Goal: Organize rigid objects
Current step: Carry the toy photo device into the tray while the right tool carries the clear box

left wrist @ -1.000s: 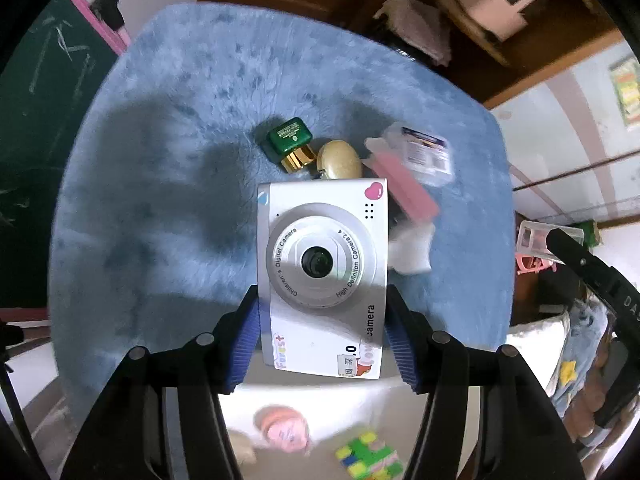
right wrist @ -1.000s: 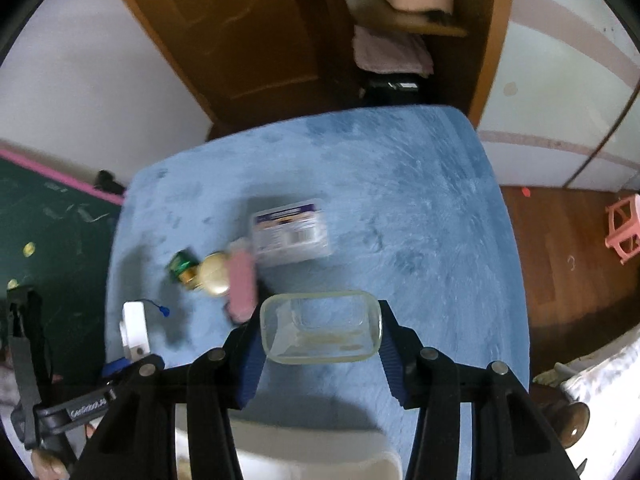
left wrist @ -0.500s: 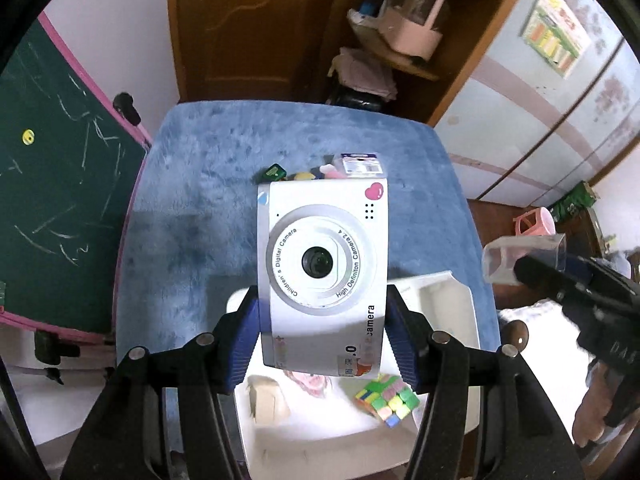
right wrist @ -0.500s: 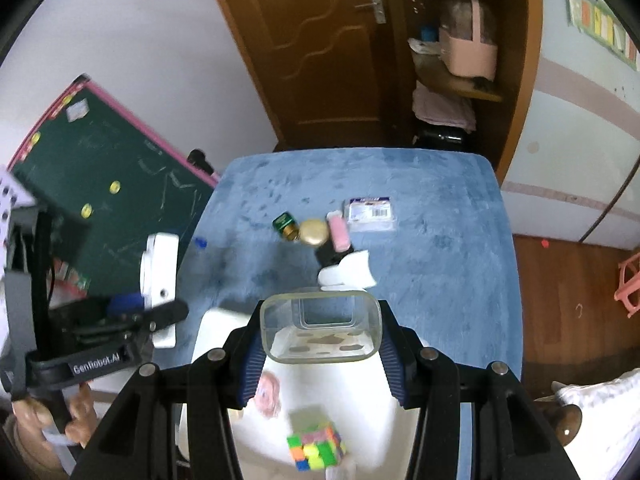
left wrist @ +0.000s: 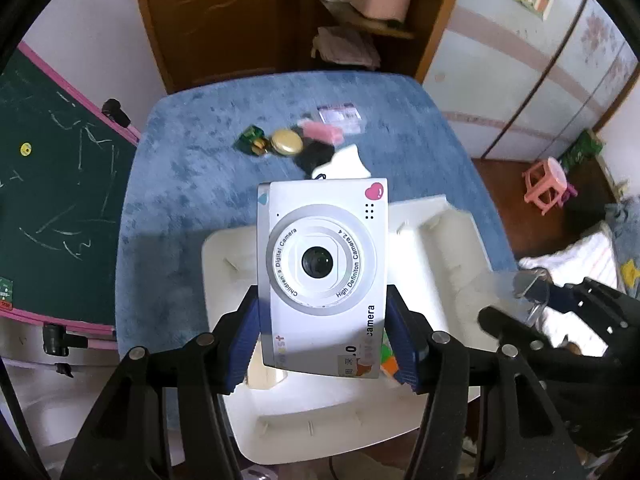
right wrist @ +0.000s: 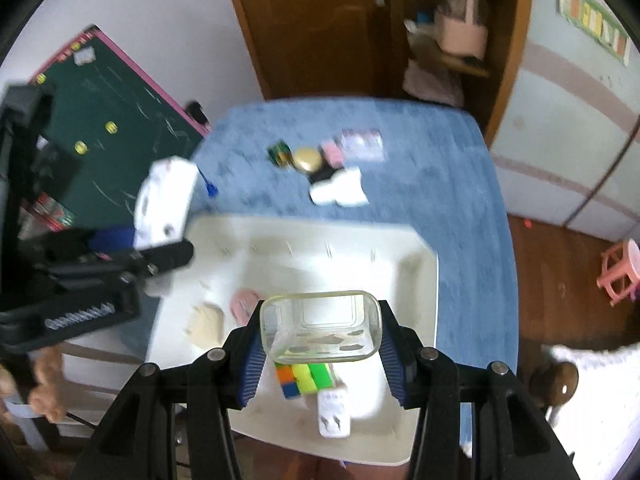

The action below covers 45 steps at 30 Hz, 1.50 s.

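Observation:
My left gripper (left wrist: 322,344) is shut on a white children's digital camera (left wrist: 322,276) and holds it above the white tray (left wrist: 448,240). My right gripper (right wrist: 320,344) is shut on a clear rectangular glass container (right wrist: 320,326), held above the same tray (right wrist: 416,272). In the right wrist view the camera (right wrist: 166,200) and left gripper show at left. In the tray lie a colour cube (right wrist: 306,378), a white plug (right wrist: 333,414), a pink item (right wrist: 244,302) and a beige block (right wrist: 206,322).
At the far side of the blue table (left wrist: 192,184) lie a green bottle (left wrist: 251,139), a gold round case (left wrist: 286,142), a pink block (left wrist: 322,133), a clear packet (left wrist: 339,114) and a white item (left wrist: 344,164). A chalkboard (left wrist: 48,184) stands left; a pink stool (left wrist: 546,186) right.
Both grippers have pulled back from the far objects toward the near side of the table with their loads. The white tray has come into view beneath both.

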{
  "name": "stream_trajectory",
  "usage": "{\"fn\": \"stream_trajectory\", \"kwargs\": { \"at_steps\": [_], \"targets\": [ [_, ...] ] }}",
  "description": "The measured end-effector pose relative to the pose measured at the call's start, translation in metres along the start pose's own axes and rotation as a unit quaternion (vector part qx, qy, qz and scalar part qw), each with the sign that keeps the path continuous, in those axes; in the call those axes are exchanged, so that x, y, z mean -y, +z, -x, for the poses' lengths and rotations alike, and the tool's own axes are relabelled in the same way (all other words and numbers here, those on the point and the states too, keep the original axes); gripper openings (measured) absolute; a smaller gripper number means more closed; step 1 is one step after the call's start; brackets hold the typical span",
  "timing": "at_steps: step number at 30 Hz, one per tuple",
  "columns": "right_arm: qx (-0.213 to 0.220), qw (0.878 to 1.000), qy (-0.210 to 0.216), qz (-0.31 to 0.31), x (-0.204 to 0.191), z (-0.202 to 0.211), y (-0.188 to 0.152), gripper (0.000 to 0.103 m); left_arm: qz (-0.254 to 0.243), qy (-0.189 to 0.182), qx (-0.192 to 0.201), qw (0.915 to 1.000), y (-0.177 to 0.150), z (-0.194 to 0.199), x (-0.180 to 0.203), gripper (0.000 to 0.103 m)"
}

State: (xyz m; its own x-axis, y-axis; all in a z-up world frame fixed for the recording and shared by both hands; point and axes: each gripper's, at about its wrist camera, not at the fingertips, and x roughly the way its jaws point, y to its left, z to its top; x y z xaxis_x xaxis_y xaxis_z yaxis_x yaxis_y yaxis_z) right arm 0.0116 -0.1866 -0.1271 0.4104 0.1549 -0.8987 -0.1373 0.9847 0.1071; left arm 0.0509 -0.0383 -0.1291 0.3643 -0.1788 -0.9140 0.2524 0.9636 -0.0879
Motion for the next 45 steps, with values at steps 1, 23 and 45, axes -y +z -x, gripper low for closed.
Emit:
{"fn": "stream_trajectory", "kwargs": {
  "at_steps": [1, 23, 45],
  "targets": [
    [-0.012, 1.000, 0.000, -0.007, 0.003, -0.007, -0.007, 0.051, -0.003, 0.003, -0.003, 1.0000, -0.003, -0.004, 0.002, 0.062],
    [-0.083, 0.994, -0.071, 0.018, 0.006, -0.078, -0.042, 0.051, -0.059, 0.033, -0.102, 0.9925, -0.037, -0.093, 0.016, 0.062],
    [-0.074, 0.994, -0.069, 0.032, -0.009, -0.073, -0.040, 0.064, -0.069, 0.037, -0.068, 0.9946, -0.023, -0.074, 0.012, 0.079]
  ]
}}
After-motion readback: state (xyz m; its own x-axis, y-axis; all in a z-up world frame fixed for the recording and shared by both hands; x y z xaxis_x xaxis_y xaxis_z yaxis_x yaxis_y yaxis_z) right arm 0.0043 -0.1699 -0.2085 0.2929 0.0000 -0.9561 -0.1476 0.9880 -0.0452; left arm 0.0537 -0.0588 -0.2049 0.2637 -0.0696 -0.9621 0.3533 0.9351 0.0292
